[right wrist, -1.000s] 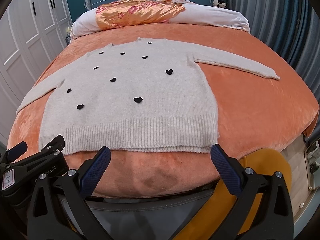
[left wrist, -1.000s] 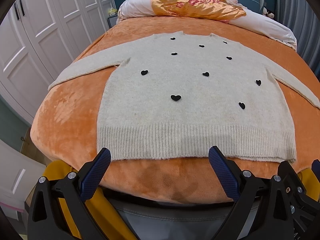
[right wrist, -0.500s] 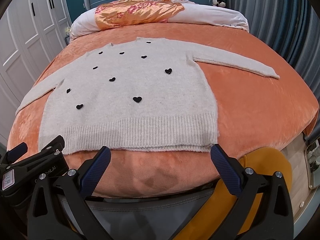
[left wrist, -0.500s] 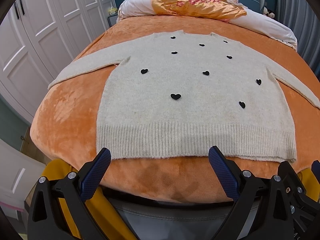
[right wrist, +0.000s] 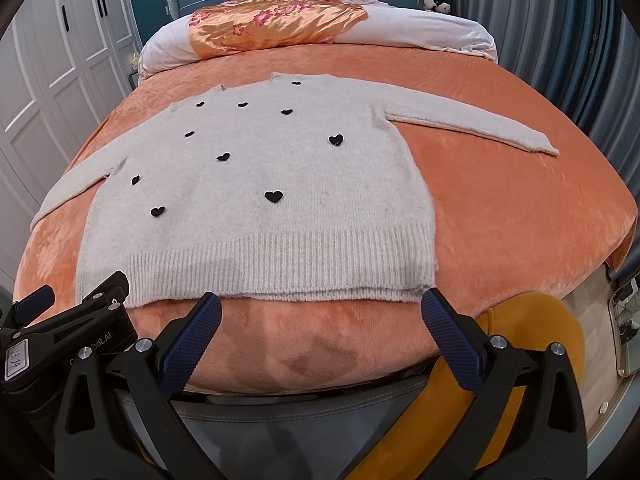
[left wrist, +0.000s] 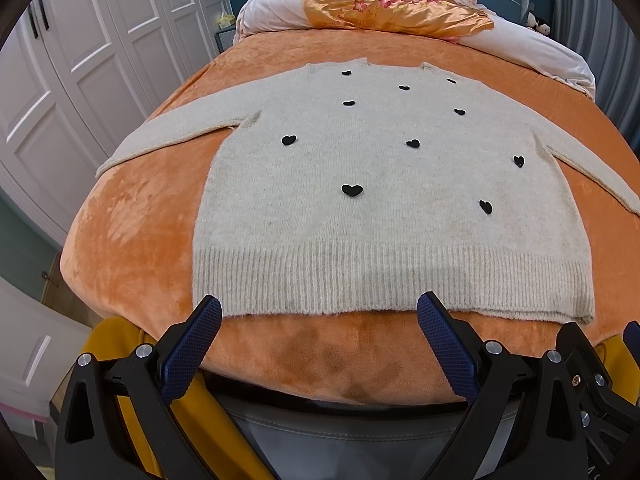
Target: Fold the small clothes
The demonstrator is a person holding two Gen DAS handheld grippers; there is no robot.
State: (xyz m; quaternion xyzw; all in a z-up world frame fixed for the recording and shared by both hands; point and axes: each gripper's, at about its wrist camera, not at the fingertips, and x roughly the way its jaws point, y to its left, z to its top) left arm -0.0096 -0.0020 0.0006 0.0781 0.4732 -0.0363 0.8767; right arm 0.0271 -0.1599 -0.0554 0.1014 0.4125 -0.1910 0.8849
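Note:
A cream knit sweater (left wrist: 384, 184) with small black hearts lies flat on the orange bedspread (left wrist: 132, 232), sleeves spread out to both sides, ribbed hem toward me. It also shows in the right wrist view (right wrist: 264, 200). My left gripper (left wrist: 320, 312) is open and empty, hovering just before the hem near its left half. My right gripper (right wrist: 320, 300) is open and empty, just before the hem's right half. The left gripper's body (right wrist: 60, 332) shows at the lower left of the right wrist view.
White pillows (left wrist: 520, 48) and an orange floral satin cover (left wrist: 384, 4) lie at the head of the bed. White wardrobe doors (left wrist: 80, 60) stand to the left. Blue-grey curtains (right wrist: 560, 40) hang on the right. Yellow fabric (right wrist: 532, 328) hangs below the bed edge.
Both grippers have crept slightly forward toward the sweater's hem; nothing else has moved.

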